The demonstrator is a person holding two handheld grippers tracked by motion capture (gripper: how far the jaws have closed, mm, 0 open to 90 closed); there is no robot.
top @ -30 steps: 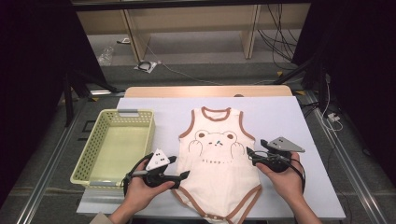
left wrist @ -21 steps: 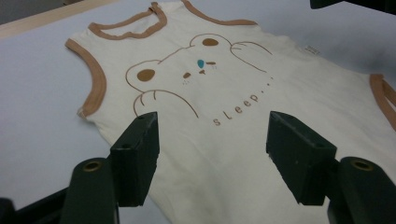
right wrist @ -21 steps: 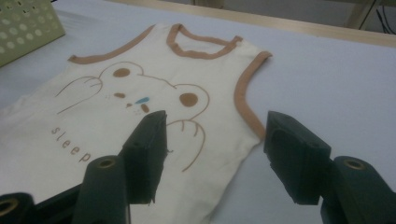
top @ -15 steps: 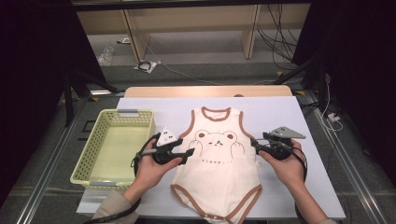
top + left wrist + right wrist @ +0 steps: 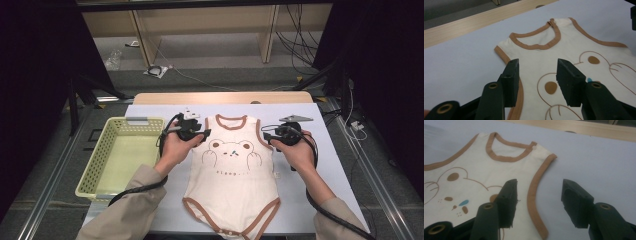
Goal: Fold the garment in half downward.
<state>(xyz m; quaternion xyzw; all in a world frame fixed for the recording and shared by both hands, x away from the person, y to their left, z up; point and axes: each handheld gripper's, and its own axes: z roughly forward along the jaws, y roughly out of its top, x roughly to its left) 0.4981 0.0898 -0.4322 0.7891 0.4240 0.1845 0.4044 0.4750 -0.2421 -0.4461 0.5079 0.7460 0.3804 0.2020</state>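
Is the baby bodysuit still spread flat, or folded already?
Spread flat: the bodysuit lies face up on the table, bear print, neckline and both leg openings showing.

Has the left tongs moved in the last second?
Yes. The left tongs went up the table, from the bodysuit's lower edge to its armhole, jaws closing.

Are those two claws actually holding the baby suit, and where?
No. Both the left gripper and right gripper stand open over the bodysuit's armhole edges, jaws just closing, nothing gripped.

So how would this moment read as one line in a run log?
left gripper: open, closing, at left armhole | right gripper: open, closing, at right armhole | baby bodysuit: flat on table | basket: beside
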